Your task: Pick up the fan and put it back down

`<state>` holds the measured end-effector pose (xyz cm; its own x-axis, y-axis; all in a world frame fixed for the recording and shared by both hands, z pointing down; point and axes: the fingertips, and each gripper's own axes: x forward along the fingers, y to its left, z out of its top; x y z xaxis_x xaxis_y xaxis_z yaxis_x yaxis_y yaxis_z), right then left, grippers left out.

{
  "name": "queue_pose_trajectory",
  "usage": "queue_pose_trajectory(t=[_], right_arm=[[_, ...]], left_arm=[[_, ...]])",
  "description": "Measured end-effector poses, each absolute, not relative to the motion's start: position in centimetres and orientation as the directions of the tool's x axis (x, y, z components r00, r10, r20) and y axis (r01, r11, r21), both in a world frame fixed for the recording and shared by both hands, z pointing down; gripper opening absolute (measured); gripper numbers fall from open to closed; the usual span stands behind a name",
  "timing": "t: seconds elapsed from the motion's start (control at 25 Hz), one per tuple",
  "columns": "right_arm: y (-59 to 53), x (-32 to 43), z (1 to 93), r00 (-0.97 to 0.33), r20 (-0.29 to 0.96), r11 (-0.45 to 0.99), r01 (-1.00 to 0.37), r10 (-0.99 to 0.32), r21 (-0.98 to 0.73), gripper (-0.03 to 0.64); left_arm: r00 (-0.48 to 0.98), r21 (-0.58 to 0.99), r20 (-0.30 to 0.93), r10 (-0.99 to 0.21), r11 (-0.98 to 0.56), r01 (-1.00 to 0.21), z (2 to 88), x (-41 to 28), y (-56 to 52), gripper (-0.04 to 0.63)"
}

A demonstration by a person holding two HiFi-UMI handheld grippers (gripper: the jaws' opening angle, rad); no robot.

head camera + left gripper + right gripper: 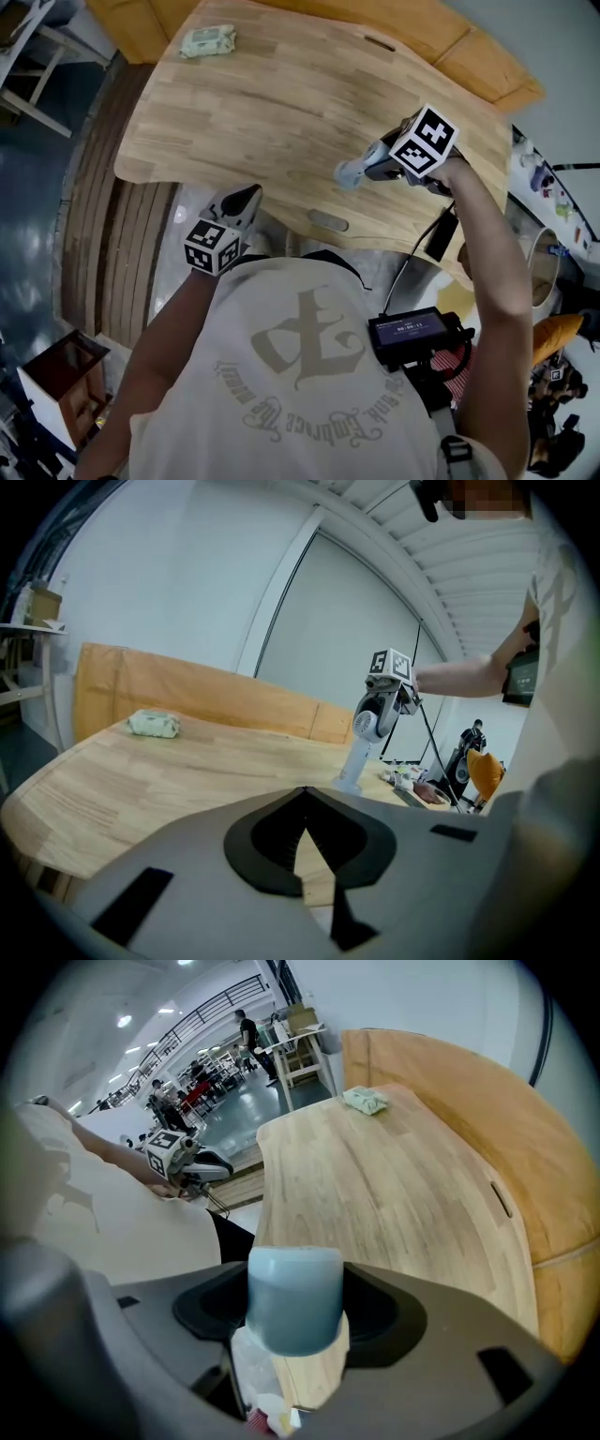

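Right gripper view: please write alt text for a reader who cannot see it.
The right gripper is shut on a pale blue fan, which fills the near foreground. Beyond it stretches a wooden table with a small green packet at its far end.

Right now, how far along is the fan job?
Done: the right gripper has its jaws shut on the pale blue fan. In hand: the fan stands roughly upright with its base at or just above the table; I cannot tell whether it is lifted. Left: set it down and open the jaws. The left gripper is empty, jaws together.
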<state>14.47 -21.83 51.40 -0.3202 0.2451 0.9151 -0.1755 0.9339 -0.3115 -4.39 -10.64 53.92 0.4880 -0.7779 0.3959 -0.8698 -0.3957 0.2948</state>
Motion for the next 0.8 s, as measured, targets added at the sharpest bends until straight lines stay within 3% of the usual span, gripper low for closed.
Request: queue_pose_trajectory(t=[0.8], right_arm=[[-27.1,2.9,55.0,-0.171,0.960,0.975,0.033,0.221,-0.218,0.308]], left_arm=[[0.271,0.315,0.435,-0.859,-0.137,-0.939,55.2,-11.8,-6.0,0.011]])
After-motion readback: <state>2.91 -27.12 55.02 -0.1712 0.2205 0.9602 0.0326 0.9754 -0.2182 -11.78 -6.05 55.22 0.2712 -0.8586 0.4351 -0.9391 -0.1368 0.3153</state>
